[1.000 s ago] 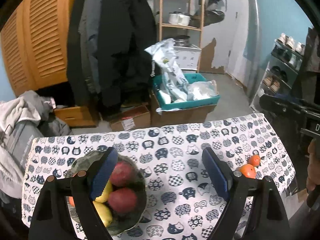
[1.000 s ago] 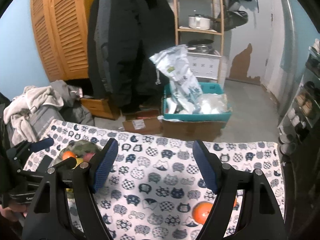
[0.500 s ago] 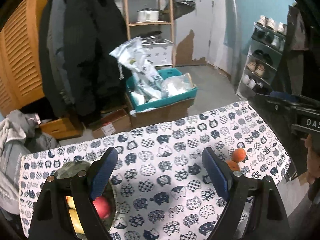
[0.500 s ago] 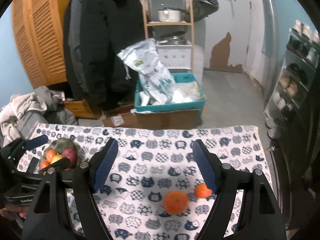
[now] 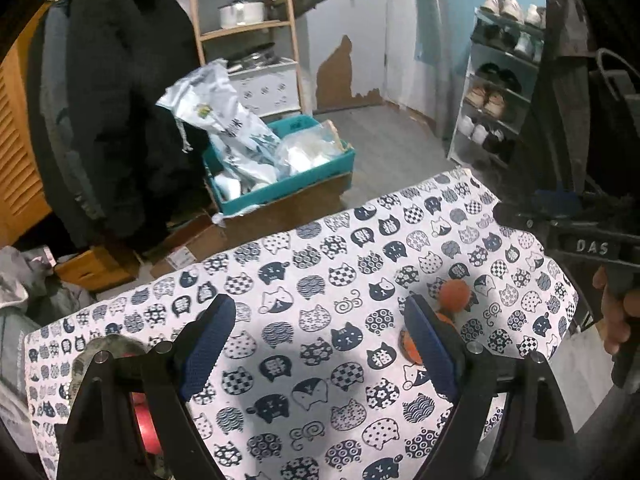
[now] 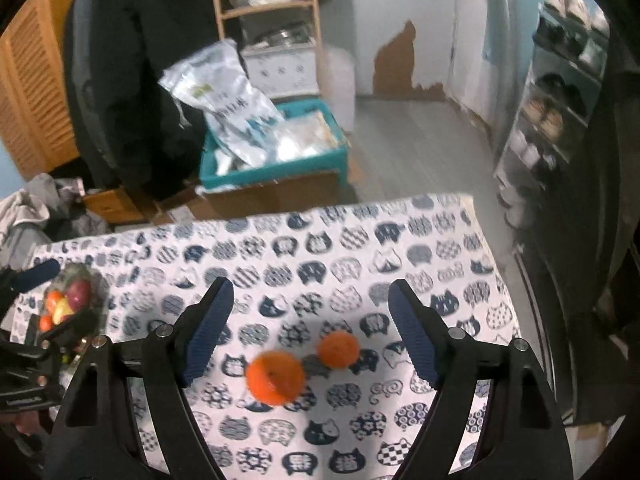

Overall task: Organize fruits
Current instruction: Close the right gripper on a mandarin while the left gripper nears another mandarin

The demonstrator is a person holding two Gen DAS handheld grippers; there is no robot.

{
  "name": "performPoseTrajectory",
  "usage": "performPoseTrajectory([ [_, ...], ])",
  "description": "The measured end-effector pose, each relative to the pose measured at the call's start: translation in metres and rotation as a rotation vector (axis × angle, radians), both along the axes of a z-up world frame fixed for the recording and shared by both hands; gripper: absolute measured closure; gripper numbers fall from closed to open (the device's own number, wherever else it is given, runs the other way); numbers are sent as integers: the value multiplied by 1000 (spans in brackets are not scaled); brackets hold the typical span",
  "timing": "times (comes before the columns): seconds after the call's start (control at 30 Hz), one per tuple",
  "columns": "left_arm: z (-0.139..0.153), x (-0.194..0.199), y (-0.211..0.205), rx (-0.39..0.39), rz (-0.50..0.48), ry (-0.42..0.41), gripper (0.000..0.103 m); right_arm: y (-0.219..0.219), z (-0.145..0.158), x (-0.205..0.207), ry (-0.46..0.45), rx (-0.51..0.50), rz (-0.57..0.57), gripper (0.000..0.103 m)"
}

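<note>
Right wrist: right gripper [image 6: 310, 318] gapes above 2 oranges [image 6: 274, 377].

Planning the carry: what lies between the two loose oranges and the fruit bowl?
Right wrist view: only bare cat-print tablecloth between the round oranges and the bowl.

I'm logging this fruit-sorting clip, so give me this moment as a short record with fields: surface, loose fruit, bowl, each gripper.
surface: table under a cat-print cloth
loose fruit: two oranges, larger beside smaller, on the cloth
bowl: fruit bowl at the cloth's left end, holding red, orange and yellow fruit
right gripper: open, jaws just widened, empty, above the oranges
left gripper: open, empty
</note>
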State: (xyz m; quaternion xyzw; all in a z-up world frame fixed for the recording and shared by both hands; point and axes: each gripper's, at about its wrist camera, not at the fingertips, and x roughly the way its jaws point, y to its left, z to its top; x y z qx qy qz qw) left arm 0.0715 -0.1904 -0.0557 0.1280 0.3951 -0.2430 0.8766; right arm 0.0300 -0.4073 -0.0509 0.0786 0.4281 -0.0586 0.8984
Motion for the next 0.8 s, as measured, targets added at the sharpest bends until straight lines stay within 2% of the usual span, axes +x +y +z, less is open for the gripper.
performPoseTrajectory([
  [0.17,-22,11,-14,-4,-12,62,15,-16,-37,4,76,23,-19,23],
  [0.43,-56,25,-38,42,-26,108,15,-33,-93,12,209,65,-22,23],
  [0.67,-88,35,-50,73,-33,213,15,-40,-130,21,295,110,-33,23],
  [0.8,-101,36,-54,88,-30,237,15,-38,-141,26,319,112,-25,23],
])
